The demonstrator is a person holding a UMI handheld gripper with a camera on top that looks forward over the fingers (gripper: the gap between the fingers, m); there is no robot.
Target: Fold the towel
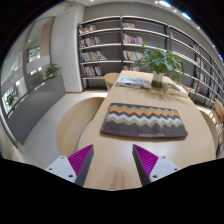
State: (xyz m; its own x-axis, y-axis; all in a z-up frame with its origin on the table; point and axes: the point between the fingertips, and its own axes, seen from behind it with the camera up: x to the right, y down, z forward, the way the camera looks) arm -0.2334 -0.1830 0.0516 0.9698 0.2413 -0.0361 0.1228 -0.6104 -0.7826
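A towel (143, 121) with zigzag stripes in orange, brown and grey lies folded flat on the light wooden table (118, 160), a short way beyond my fingers. My gripper (113, 158) is open and empty above the table's near part. Its two magenta pads (80, 160) stand wide apart with bare tabletop between them. The towel is not touched.
A potted green plant (160, 64) and some papers (132, 80) stand on the table's far end. A round wooden stool (75, 122) is left of the table. Bookshelves (110, 45) line the back wall. Grey floor lies to the left.
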